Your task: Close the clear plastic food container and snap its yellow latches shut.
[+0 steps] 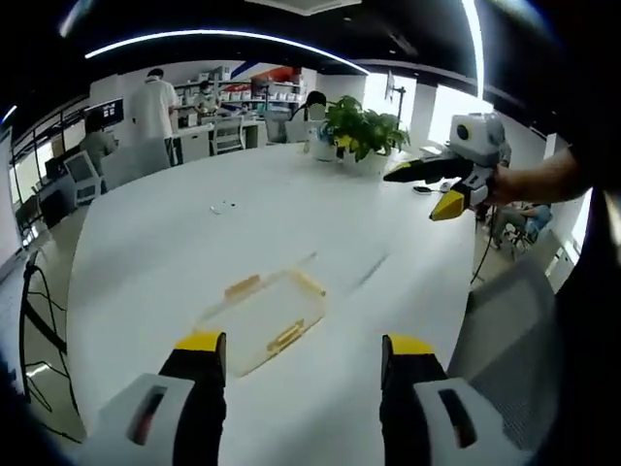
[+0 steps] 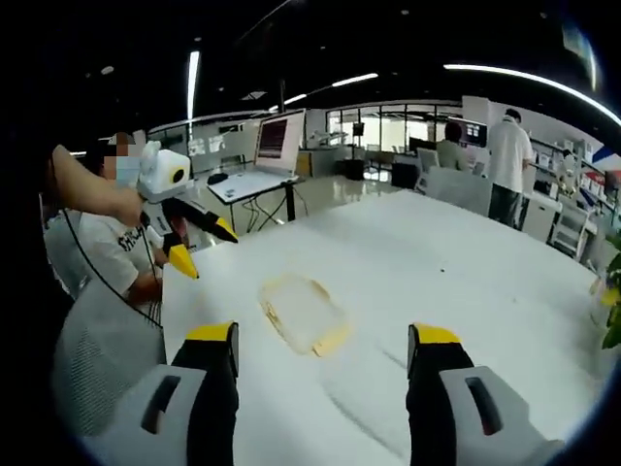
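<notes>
Both hand-held grippers, left (image 1: 302, 354) and right (image 2: 322, 345), are hovering with jaws apart above the clear plastic food container (image 1: 260, 316) lying low-centre on the white bench (image 1: 175, 243), so its yellow latches (image 1: 285, 337) look unsnapped yet.

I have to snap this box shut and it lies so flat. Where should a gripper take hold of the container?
Probably at a yellow latch on the container, coming down from above at that long edge: the box lies flat on the table, and the latches stand proud at its rim.
</notes>
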